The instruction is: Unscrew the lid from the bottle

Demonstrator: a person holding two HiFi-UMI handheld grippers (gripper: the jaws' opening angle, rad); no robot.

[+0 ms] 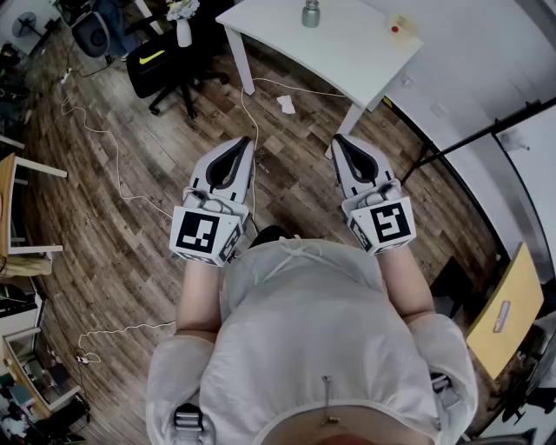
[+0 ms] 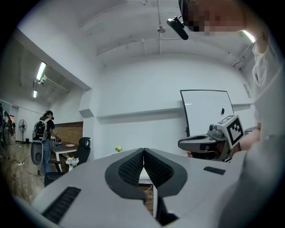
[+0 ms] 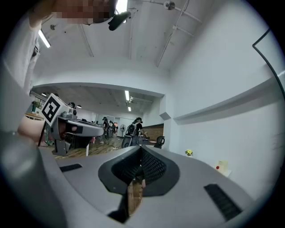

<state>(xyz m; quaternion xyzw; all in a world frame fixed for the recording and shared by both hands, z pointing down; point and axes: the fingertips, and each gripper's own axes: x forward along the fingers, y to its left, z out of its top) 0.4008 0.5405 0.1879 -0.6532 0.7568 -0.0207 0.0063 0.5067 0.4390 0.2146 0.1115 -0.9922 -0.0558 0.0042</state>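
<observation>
The bottle is seen upright on the white table, toward its far side. Both grippers are held well short of the table's near edge, over the wood floor. The left gripper and the right gripper are each carried with jaws pressed together, nothing between them. A vase of flowers is set just left of the table.
</observation>
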